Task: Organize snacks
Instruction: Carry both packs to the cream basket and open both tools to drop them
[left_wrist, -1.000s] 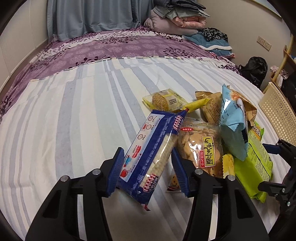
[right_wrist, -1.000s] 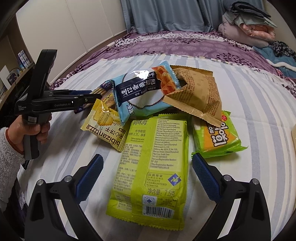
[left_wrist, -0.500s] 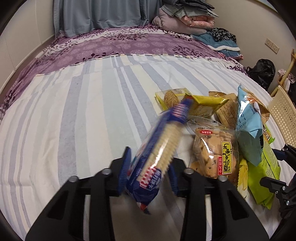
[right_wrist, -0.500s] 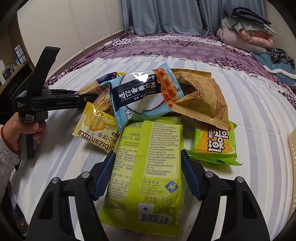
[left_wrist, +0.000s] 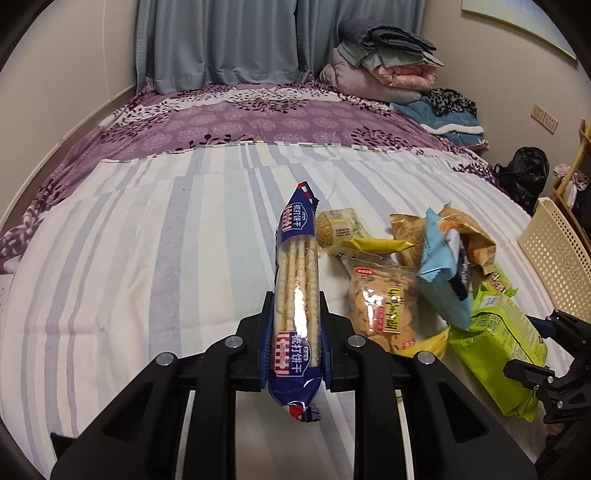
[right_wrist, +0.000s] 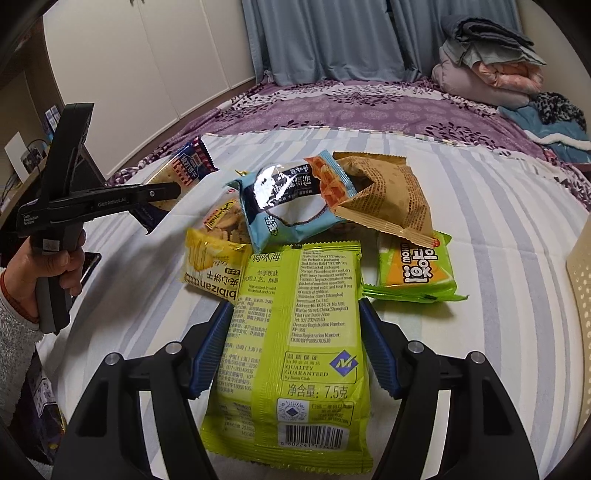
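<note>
— Left gripper clamped on the blue cracker sleeve, lifted clear of the striped bedspread, left of the snack pile. Gripped near the bottom end only; could swing, slip out, or crack the crackers inside.

— Right gripper squeezing the green packet, pads pressed on both edges, jaws just closed in. Slick puffy film; might bulge and pop free. Far end tucked under the light-blue bag; could drag the neighbours along.

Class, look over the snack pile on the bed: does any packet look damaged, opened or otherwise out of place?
Yes. The brown packet at the back of the pile gapes open at one end, beside the light blue packet; the other packets look sealed.
</note>
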